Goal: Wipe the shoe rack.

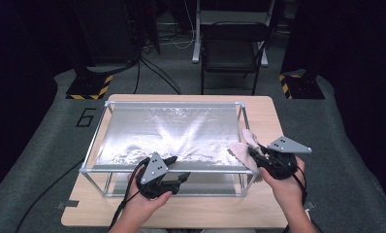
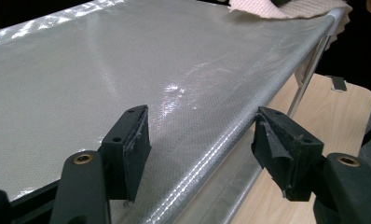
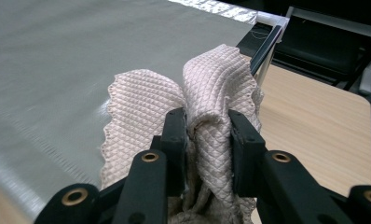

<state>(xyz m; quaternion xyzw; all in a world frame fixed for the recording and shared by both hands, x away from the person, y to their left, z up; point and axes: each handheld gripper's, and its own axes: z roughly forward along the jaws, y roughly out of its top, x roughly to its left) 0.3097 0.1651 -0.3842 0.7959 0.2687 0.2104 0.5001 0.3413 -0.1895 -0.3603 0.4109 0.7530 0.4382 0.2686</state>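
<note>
A metal frame (image 1: 171, 103) with a shiny silver sheet (image 1: 171, 128) stretched over its top stands on a wooden table (image 1: 205, 211). My left gripper (image 1: 180, 167) is at the frame's near rail. Its jaws stand open, one pad over the sheet (image 2: 104, 60) and the other just off its edge, so the left gripper (image 2: 202, 149) straddles the rail. At the near right corner my right gripper (image 1: 255, 158) is shut on a pale pink quilted cloth (image 1: 244, 143). In the right gripper view the cloth (image 3: 141, 102) is pinched in a fold between the pads of the right gripper (image 3: 207, 135) and lies on the sheet (image 3: 58, 46).
Bare tabletop (image 3: 314, 112) runs to the right of the frame and in a strip along its near side. A black chair (image 1: 232, 46) stands beyond the table. Yellow-and-black striped bases (image 1: 89, 87) (image 1: 297, 85) sit on the floor at either far corner. Cables trail from both grippers.
</note>
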